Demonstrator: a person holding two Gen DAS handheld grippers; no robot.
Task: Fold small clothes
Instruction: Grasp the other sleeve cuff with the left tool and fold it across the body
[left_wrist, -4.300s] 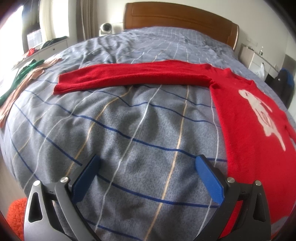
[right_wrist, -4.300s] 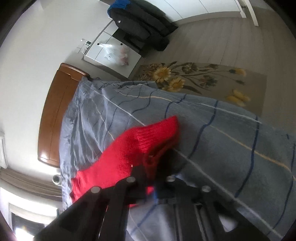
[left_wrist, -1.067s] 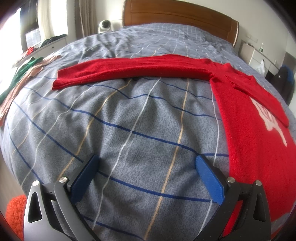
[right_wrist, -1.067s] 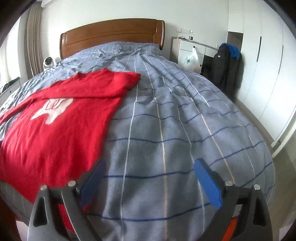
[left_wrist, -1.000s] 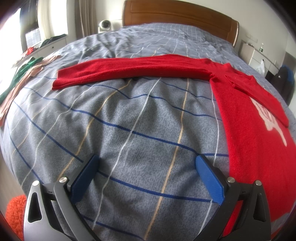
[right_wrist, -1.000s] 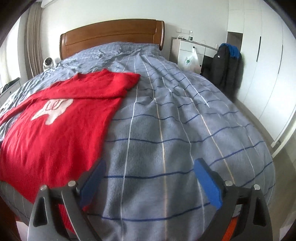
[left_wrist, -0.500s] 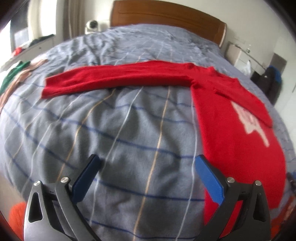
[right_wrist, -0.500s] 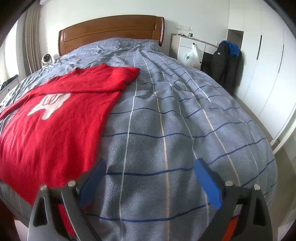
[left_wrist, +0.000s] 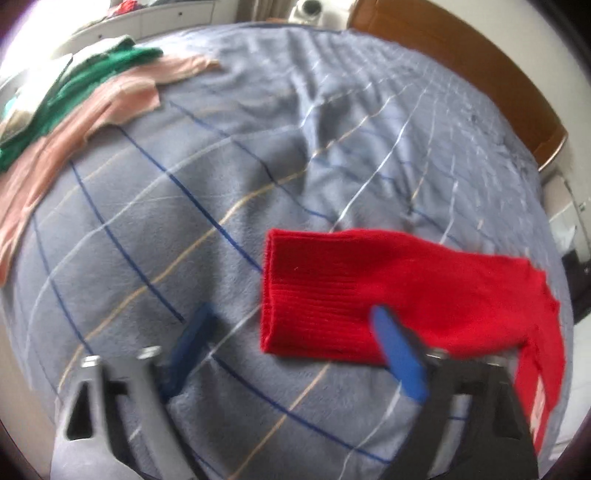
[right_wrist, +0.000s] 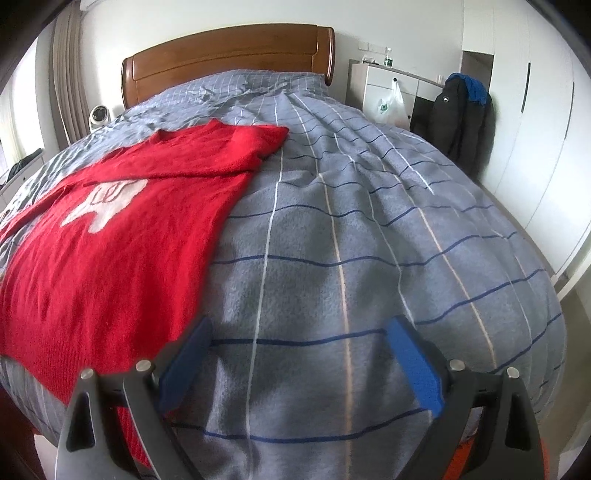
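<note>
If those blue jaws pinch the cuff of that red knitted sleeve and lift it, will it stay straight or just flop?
Probably flop: the red knitted sweater lies limp, following the curves of the grey checked blanket. The ribbed sleeve cuff looks thick and fuzzy, so it should pinch without slipping. The rest would likely drag behind, since the knit looks fairly heavy.

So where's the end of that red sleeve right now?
In the left wrist view, the sleeve cuff lies flat on the grey striped duvet, just ahead of the open left claw.

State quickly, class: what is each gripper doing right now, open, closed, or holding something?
Left gripper: open, holding nothing, at the cuff of the red sweater's sleeve.
Right gripper: open, empty, over the striped blanket.
</note>
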